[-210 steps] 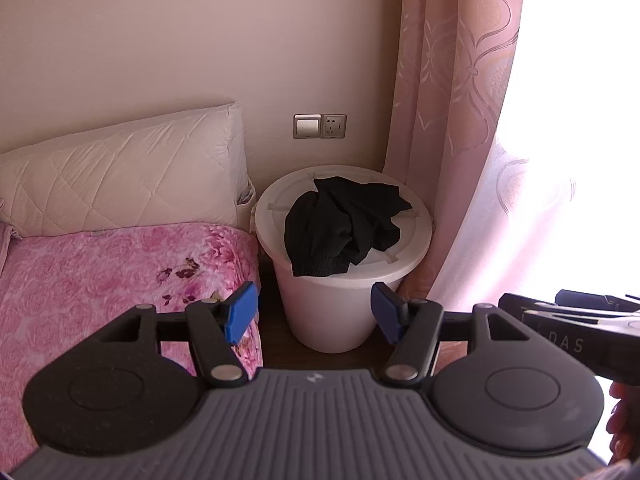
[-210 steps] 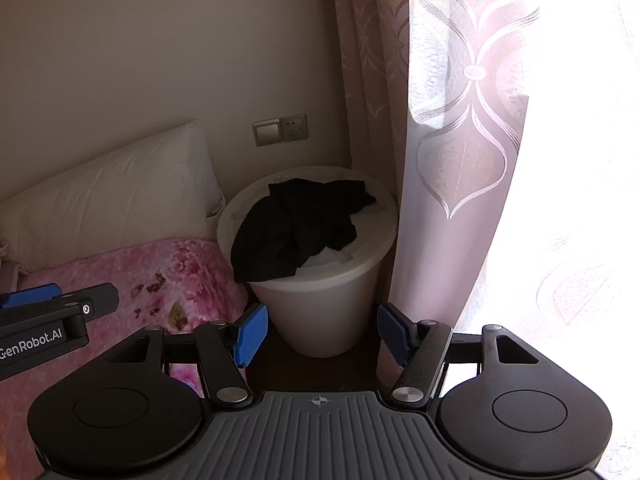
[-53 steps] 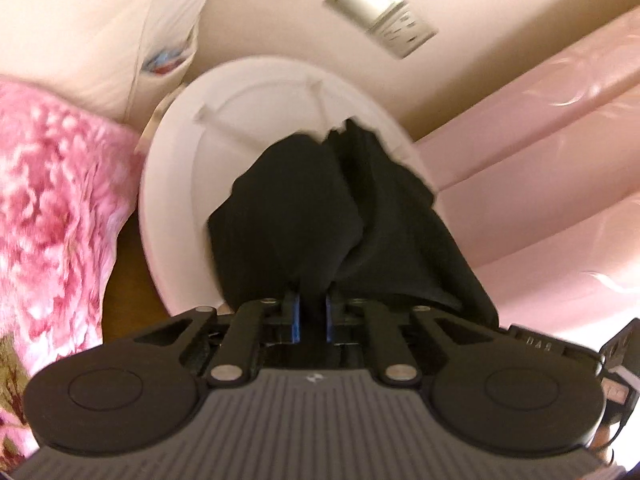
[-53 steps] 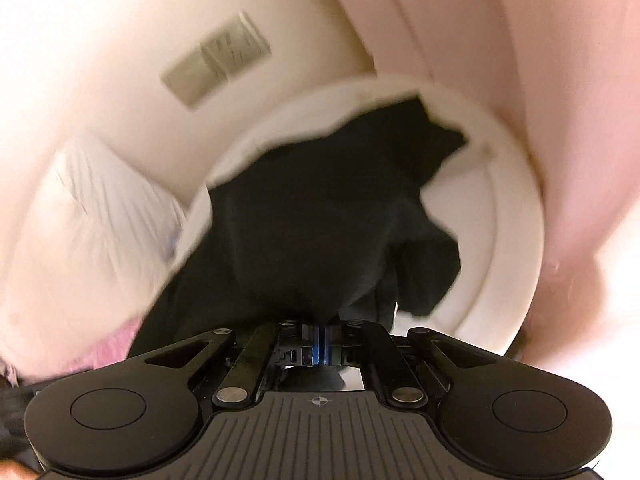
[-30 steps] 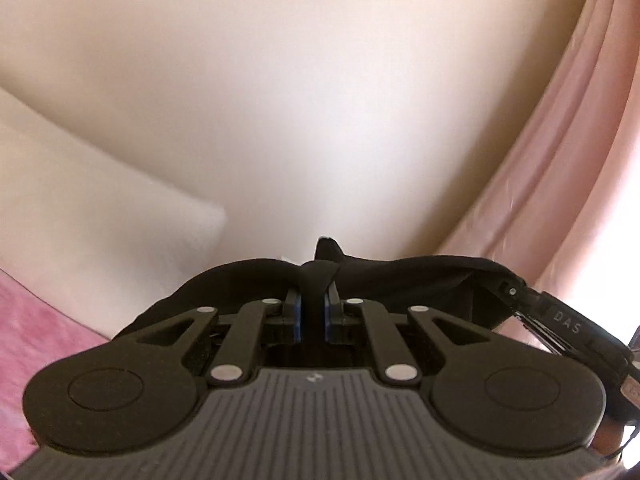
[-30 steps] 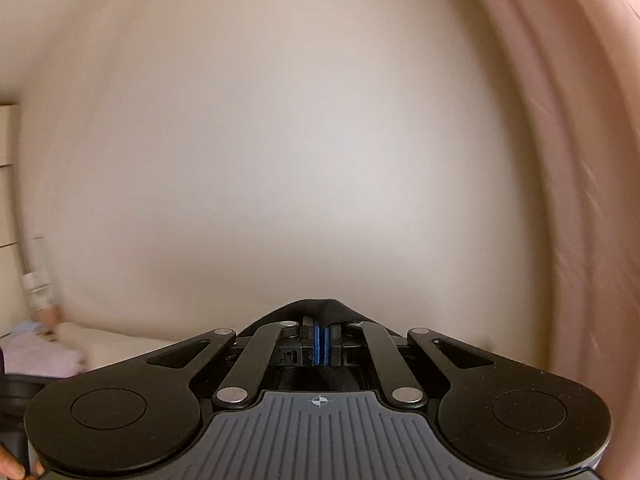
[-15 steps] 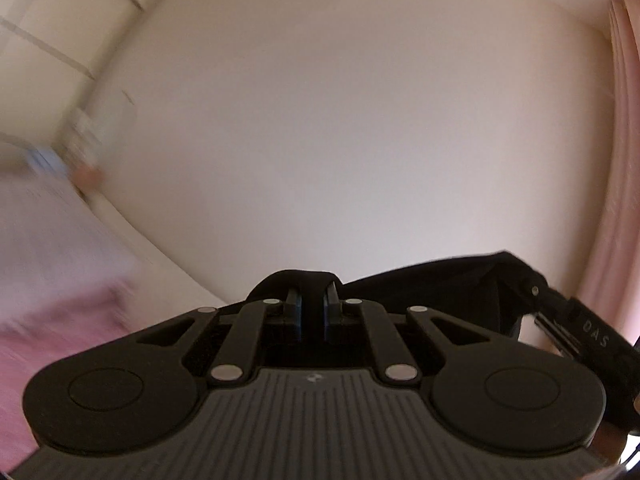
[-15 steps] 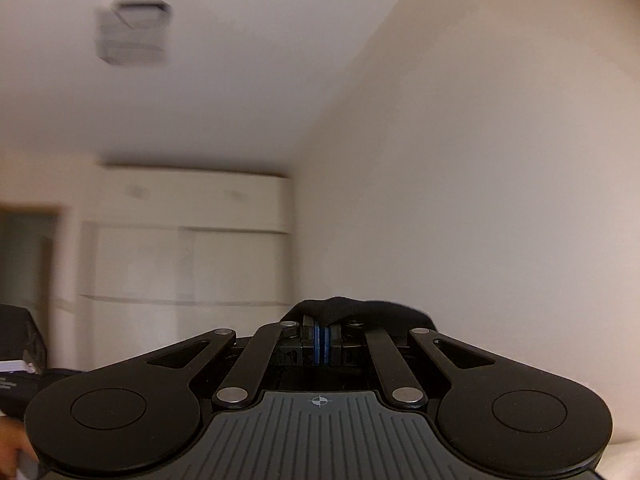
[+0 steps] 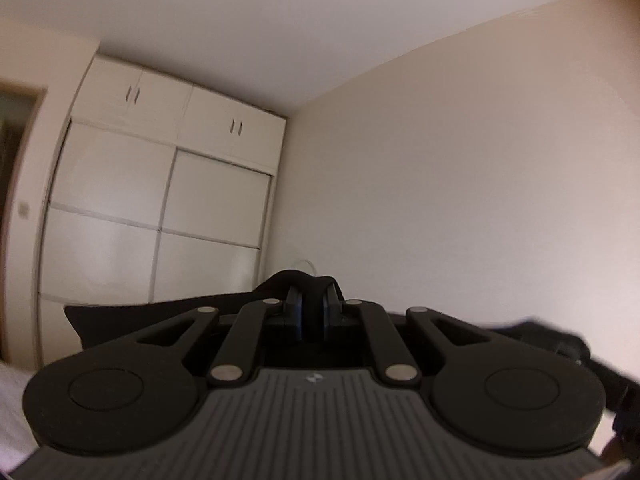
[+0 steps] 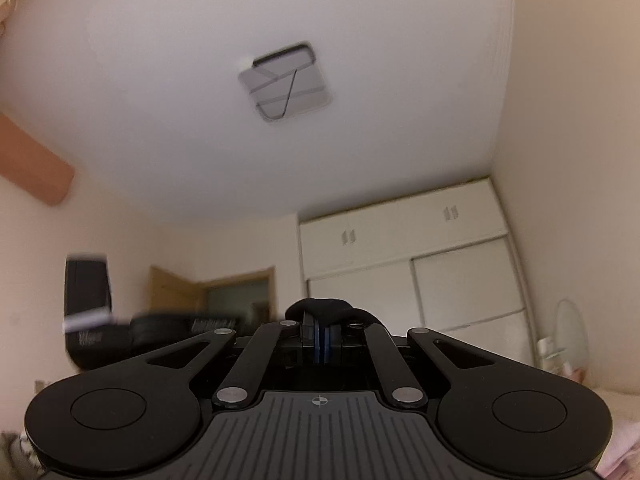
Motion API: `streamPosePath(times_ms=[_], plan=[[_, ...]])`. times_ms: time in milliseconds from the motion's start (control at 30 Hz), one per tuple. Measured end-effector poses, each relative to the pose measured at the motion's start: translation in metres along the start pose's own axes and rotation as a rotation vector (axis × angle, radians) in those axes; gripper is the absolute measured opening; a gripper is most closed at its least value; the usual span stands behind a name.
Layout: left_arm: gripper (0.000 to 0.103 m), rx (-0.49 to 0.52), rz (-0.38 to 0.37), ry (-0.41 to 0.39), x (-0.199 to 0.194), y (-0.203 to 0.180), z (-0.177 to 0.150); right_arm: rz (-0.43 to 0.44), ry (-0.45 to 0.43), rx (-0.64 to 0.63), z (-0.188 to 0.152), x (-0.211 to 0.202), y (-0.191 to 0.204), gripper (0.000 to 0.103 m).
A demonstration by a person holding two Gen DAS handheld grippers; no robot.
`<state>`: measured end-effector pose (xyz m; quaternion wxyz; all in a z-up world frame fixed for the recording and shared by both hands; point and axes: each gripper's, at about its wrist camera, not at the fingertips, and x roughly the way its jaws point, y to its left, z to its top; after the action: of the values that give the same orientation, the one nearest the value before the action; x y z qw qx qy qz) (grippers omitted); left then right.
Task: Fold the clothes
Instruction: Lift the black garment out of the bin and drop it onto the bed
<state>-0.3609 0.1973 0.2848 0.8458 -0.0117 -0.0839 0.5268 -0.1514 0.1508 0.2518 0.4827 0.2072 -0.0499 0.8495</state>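
My left gripper (image 9: 312, 304) is shut on a fold of the black garment (image 9: 160, 316), which bunches over the fingertips and spreads to the left behind the gripper body. My right gripper (image 10: 320, 326) is shut on another bunch of the same black garment (image 10: 324, 308). Both grippers are raised and tilted upward, so most of the garment hangs below, out of sight. The other gripper shows blurred at the left of the right wrist view (image 10: 132, 336).
A white wardrobe (image 9: 160, 208) with sliding doors stands against the far wall; it also shows in the right wrist view (image 10: 440, 272). A square ceiling light (image 10: 284, 80) is overhead. A doorway (image 10: 236, 292) is at the back left. A plain wall (image 9: 460, 200) is on the right.
Both grippers have swung up and to the left, away from the bucket and curtain, carrying the black garment. The views now face the wardrobe and ceiling.
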Motion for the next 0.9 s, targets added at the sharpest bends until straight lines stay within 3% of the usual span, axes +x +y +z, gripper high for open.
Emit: streamPosePath(times_ms=[67,133,233,300,333,400,533,733,900], plan=[[0.011,0.042,0.026,0.076,0.024,0.007,-0.006,-0.045,0.095,-0.006,-0.007,0.025,0.006,0.001],[0.026,0.027,0.038,0.263,0.054,0.026,-0.029,-0.091,0.346,-0.004,-0.023,0.053,0.0,0.001],[0.029,-0.021,0.103,0.597,0.094,0.057,-0.102,-0.249,0.806,0.054,-0.084,0.079,-0.02,0.011],[0.029,-0.051,0.2,0.762,0.096,0.076,-0.162,-0.296,0.941,0.106,-0.124,0.06,-0.044,0.022],[0.029,-0.071,0.242,0.805,0.086,0.08,-0.187,-0.314,0.99,0.116,-0.142,0.045,-0.057,0.026],[0.029,-0.131,0.331,0.871,0.061,0.089,-0.226,-0.326,1.069,0.122,-0.169,0.015,-0.076,0.047],[0.029,-0.239,0.5,0.937,-0.017,0.117,-0.275,-0.268,1.149,0.095,-0.198,-0.037,-0.09,0.049],[0.029,-0.341,0.675,1.007,-0.106,0.043,-0.313,-0.143,1.233,0.039,-0.231,-0.111,-0.1,0.049],[0.029,-0.359,0.777,1.023,-0.146,-0.007,-0.344,-0.025,1.297,0.0,-0.264,-0.177,-0.105,0.049]])
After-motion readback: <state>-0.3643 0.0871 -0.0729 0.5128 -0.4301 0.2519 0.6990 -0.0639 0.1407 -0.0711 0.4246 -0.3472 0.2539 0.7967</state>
